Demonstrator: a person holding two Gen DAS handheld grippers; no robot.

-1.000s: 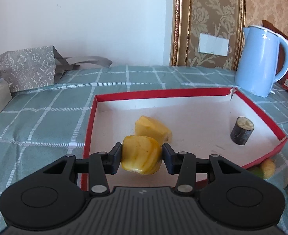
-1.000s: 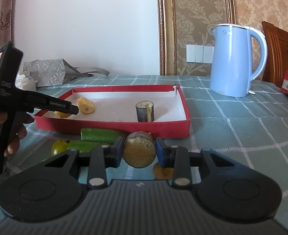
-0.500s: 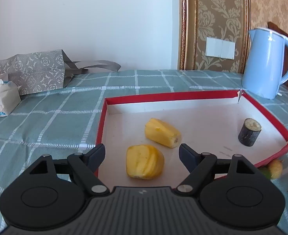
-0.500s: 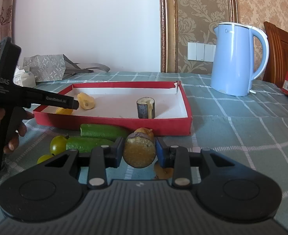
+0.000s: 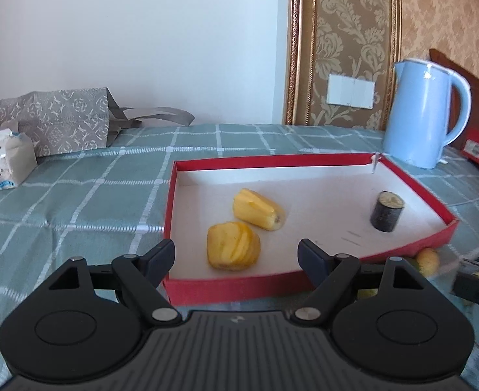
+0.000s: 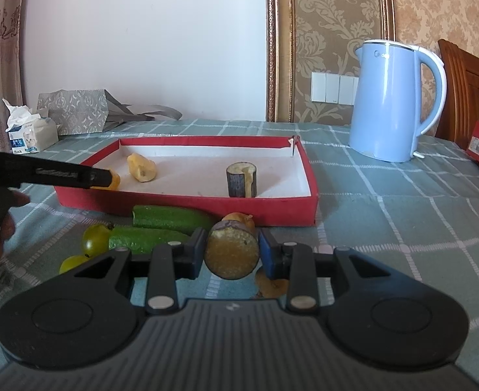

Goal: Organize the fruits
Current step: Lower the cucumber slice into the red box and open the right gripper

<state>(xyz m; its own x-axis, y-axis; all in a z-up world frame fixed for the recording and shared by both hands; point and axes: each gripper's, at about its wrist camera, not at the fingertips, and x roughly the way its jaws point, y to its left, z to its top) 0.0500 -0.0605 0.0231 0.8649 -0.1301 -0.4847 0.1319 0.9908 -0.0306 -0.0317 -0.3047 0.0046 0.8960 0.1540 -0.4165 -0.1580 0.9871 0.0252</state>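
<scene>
Resting on the checked green cloth of the counter point(image 6: 386, 202), a shallow red tray point(image 5: 171, 195) with a white floor holds three pieces: two yellow fruit chunks and one dark-skinned cylinder. The nearer yellow chunk point(image 5: 233, 246) lies close to the tray's near wall, its ridges running up and down in the left wrist view; the second yellow chunk point(image 5: 258, 209) sits just behind it, apart by a narrow gap, its long axis slanting toward the tray's right side with the cut end facing that way. The dark cylinder point(image 5: 387, 211) stands upright near the tray's right wall, pale cut face up. The left claw point(image 5: 236, 257) is released, its jaws spread wide on either side of the nearer chunk without touching it. The right claw point(image 6: 231, 253) is clenched on a round dark-skinned slice point(image 6: 232, 251), cut face toward the camera, in front of the tray's near wall. Outside the tray, along that wall, lie two cucumber pieces point(image 6: 171, 217), long axes roughly parallel to the wall, with a green grape point(image 6: 95, 238) at their left end. A light blue kettle point(image 6: 390, 101) stands near the counter's far right edge.
</scene>
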